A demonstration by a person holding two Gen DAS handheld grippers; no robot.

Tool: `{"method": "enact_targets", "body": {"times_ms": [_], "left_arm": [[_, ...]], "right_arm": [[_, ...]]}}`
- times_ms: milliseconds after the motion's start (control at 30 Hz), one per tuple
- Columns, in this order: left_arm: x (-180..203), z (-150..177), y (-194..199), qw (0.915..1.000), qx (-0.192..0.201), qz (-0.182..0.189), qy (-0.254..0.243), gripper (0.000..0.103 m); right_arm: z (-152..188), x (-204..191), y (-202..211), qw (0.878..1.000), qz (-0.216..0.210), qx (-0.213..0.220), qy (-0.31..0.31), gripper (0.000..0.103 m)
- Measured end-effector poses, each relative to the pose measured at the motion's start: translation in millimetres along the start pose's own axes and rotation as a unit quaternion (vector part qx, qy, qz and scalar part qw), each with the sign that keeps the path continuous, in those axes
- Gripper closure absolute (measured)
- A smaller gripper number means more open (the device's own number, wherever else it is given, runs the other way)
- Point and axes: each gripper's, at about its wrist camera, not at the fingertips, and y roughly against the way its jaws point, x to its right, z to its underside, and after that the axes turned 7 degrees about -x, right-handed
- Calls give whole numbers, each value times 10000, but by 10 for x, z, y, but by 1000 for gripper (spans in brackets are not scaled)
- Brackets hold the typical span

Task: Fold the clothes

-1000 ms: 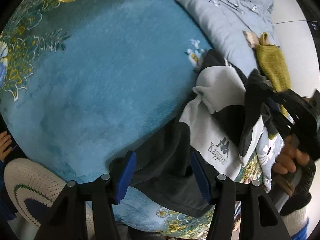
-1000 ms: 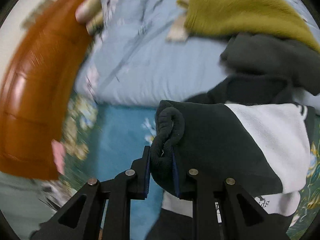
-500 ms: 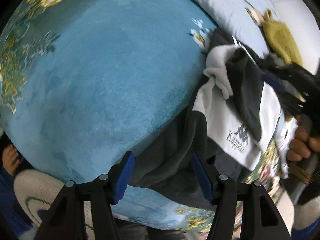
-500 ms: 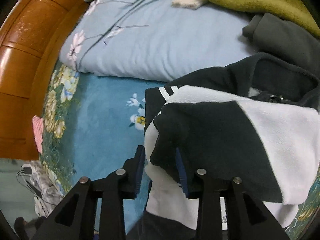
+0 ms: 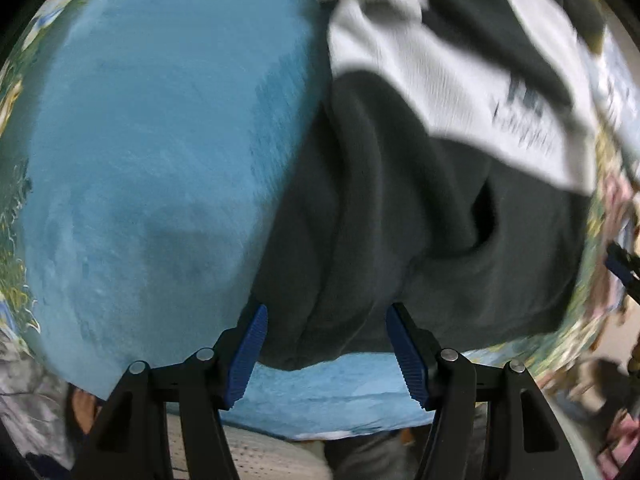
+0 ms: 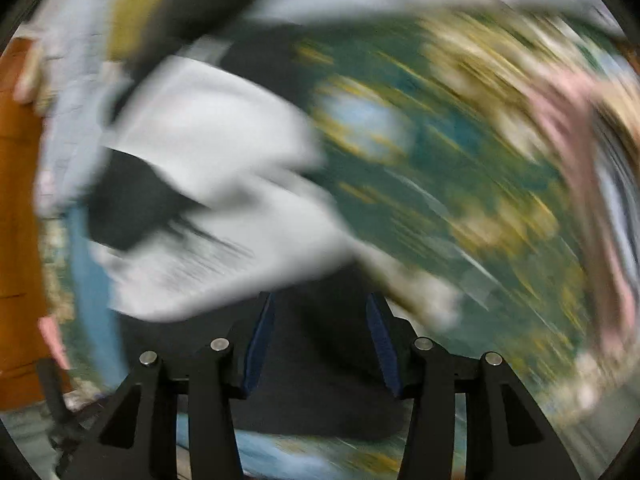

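A black, white and dark grey sweatshirt (image 5: 420, 184) with a printed logo lies on the blue bedspread (image 5: 160, 140). My left gripper (image 5: 326, 320) is open low over the bed's near edge, and the sweatshirt's dark grey hem lies between its blue pads (image 5: 248, 344). The right wrist view is heavily blurred. In it the sweatshirt's white panel (image 6: 208, 152) sits at centre left. My right gripper (image 6: 320, 308) is open, with dark cloth (image 6: 320, 360) between and under its fingers; whether it touches them I cannot tell.
An olive-yellow garment (image 6: 140, 20) and a pale blue quilt (image 6: 68, 92) lie beyond the sweatshirt. A wooden headboard (image 6: 16, 200) runs along the left. The bedspread's floral border (image 6: 460, 160) fills the right. A white knitted item (image 5: 260, 460) sits below the bed's edge.
My right gripper let go of the black sleeve it was pinching and swung fast to the right. My left gripper moved closer to the sweatshirt's hem, still open.
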Motion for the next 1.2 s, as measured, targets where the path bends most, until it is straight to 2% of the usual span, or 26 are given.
{"method": "enact_targets", "body": {"times_ms": [67,133,367,433,533,600,667,800,833,900,967,1033,1167,1200], "left_arm": [[32,19,-81,9999,-18,-138,-99,37],[43,19,-123,9996,0,-214,-160,37],[101,32,-163,9984,49,-386,-409,42],[106,52,-180,9980,34,-419,-466,49],[91,82,-190,9979,22,-437,-485,69],[27,139,-78,9988,141,-150,-442,90],[-36,197,35,9988,261,137,-398,93],[-178,317,268,9957,515,706,-296,94],[-285,361,344,9948,622,783,-200,94],[-572,424,392,9954,694,646,115,94],[-848,406,298,9948,596,620,538,94],[-972,314,241,9935,551,638,762,94],[-916,148,165,9961,507,336,642,94],[-907,121,151,9968,473,277,579,91]], "right_arm": [[204,308,-108,9993,181,-302,-96,54],[343,437,-228,9985,180,-508,-38,54],[463,484,-678,9960,-385,-804,-65,54],[452,449,-779,9952,-502,-843,-55,54],[436,392,-835,9935,-719,-877,-30,54],[436,349,-847,9932,-754,-886,37,54],[437,333,-841,9929,-764,-909,72,59],[443,322,-696,9919,-936,-845,132,95],[455,298,-613,9912,-1057,-770,204,95],[506,207,-454,9887,-1270,-642,478,95],[558,108,-402,9870,-1284,-643,724,95],[594,60,-465,9858,-1304,-759,738,95],[633,-14,-683,9869,-1185,-900,626,92],[627,-14,-723,9872,-1167,-907,595,92]]}}
